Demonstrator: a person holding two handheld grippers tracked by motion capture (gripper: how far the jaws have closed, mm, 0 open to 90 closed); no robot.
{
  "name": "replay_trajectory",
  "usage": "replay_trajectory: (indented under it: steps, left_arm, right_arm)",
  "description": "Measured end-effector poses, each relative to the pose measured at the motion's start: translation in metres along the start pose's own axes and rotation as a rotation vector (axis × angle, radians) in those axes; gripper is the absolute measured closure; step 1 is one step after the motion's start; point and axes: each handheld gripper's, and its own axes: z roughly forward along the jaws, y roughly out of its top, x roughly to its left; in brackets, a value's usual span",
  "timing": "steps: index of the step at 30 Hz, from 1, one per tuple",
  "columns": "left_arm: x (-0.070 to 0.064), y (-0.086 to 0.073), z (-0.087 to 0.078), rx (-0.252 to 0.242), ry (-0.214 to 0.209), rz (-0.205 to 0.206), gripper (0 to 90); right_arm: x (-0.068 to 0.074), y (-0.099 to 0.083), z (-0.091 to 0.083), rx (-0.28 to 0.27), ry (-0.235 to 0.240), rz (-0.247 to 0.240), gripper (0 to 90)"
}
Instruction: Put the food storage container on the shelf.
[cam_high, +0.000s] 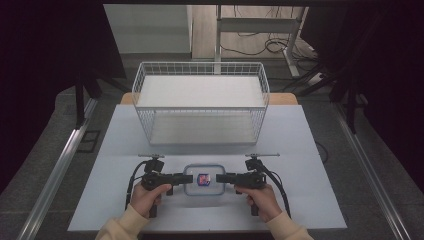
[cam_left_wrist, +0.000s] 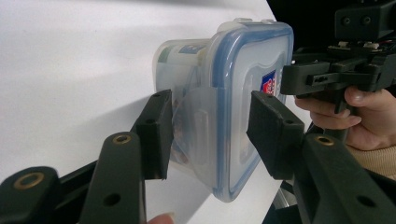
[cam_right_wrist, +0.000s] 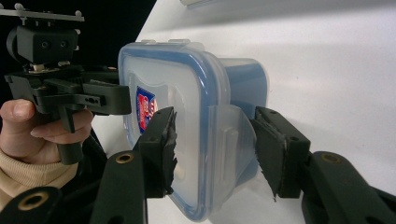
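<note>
Both hands come in from the near edge of the worktop, each with tongs turned inward to the clear box between them. Left tongs and right tongs are each part open, the jaws set about a side latch flap of the box; whether they press it I cannot tell. Risk, in my judgement: if one side pulls first, the box can slide or tip, or the flap slips from the pads. It lies flat, blue-rimmed lid up, long axis left to right, before the wire basket.

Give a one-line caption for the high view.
Two hand-held grippers, left and right, flank a lidded plastic container before a white wire basket.
</note>
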Motion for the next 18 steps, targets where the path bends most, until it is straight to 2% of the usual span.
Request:
replay_trajectory:
  steps: [11, 18]
  left_arm:
    - [-0.007, 0.004, -0.005, -0.025, -0.004, 0.016, 51.8]
    - [-0.011, 0.011, -0.009, -0.038, -0.010, 0.028, 51.8]
  right_arm:
    - [0.008, 0.006, -0.007, -0.016, -0.006, -0.041, 50.3]
    - [0.016, 0.014, -0.011, -0.022, -0.017, -0.070, 50.3]
